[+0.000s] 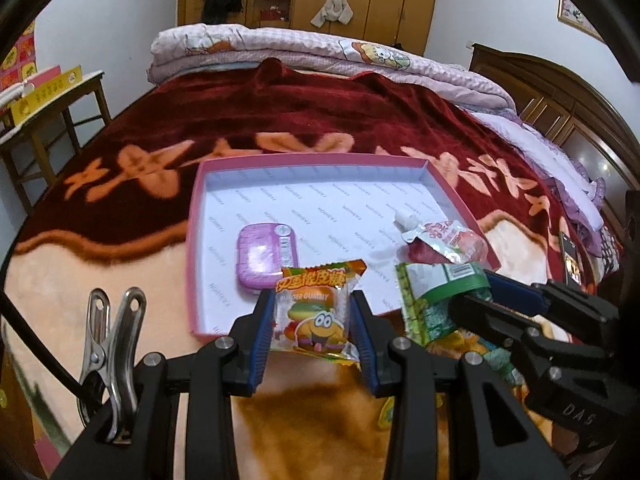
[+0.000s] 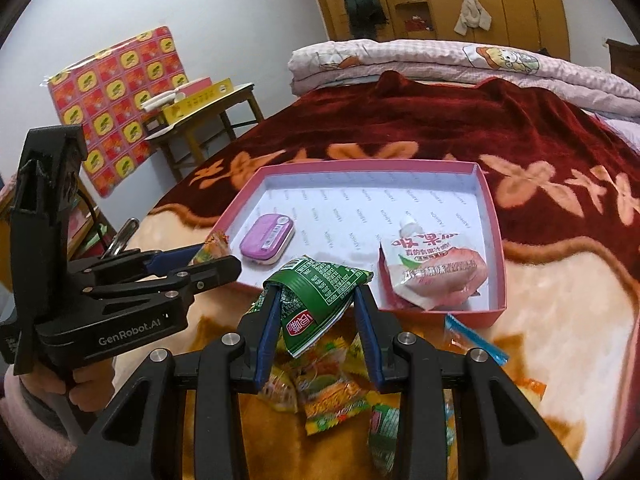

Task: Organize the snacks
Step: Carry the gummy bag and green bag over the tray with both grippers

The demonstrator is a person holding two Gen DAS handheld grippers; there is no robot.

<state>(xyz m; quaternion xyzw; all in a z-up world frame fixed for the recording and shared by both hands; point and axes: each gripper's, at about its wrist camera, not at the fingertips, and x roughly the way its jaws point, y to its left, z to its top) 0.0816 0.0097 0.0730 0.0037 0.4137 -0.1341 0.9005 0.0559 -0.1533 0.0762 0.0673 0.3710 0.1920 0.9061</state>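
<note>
My left gripper (image 1: 313,318) is shut on a burger gummy packet (image 1: 316,316), held just short of the pink tray's near rim (image 1: 191,264). My right gripper (image 2: 316,312) is shut on a green snack packet (image 2: 316,300), also before the tray's near wall (image 2: 440,316). In the left wrist view the right gripper (image 1: 472,292) comes in from the right with the green packet (image 1: 428,304). In the right wrist view the left gripper (image 2: 208,256) is at the left, with the gummy packet (image 2: 212,246) between its fingers. Inside the tray lie a purple tin (image 1: 266,258) (image 2: 267,242) and a pink juice pouch (image 1: 448,240) (image 2: 434,270).
The tray rests on a red and cream flowered blanket (image 1: 280,112) on a bed. Several loose snack packets (image 2: 332,392) and a blue stick packet (image 2: 474,338) lie on the blanket below the right gripper. A folded quilt (image 1: 320,52) is at the far end, a small table (image 1: 52,100) at the left.
</note>
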